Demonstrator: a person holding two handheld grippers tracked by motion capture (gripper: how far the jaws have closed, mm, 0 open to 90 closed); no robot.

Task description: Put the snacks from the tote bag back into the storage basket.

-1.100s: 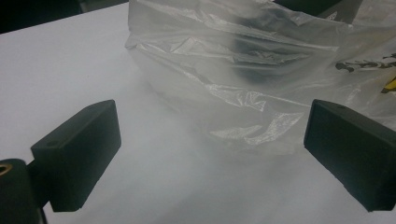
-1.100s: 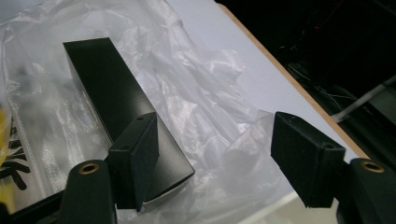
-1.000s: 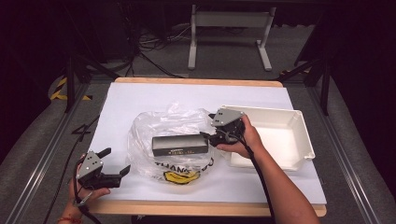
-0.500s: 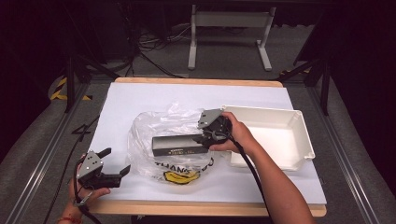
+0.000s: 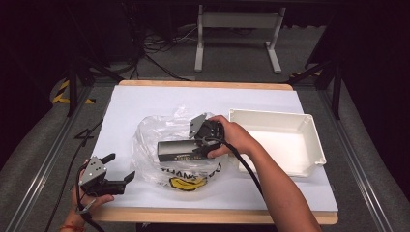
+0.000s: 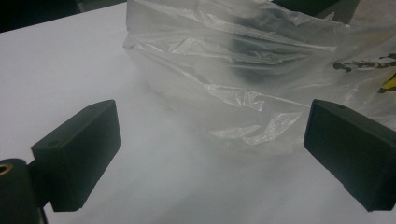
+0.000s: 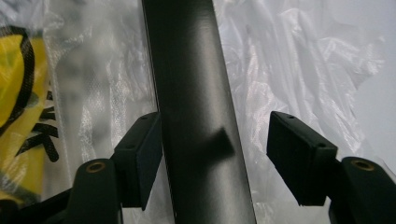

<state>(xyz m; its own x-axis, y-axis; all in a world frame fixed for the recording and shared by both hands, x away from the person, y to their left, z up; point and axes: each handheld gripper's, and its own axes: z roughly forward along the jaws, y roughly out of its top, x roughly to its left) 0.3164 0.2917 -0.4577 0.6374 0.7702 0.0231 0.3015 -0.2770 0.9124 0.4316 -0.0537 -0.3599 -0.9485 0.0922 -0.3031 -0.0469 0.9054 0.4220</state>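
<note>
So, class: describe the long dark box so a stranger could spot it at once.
On the white table, left of the white tray, lies a crumpled clear plastic bag with yellow print. The box lies across it, between the right gripper jaws: long, black, hard-edged, the only dark thing there.

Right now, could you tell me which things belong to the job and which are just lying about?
In the job: black box, clear plastic bag, right gripper with jaws around the box.
Lying about: white tray, left gripper, open and idle.
</note>
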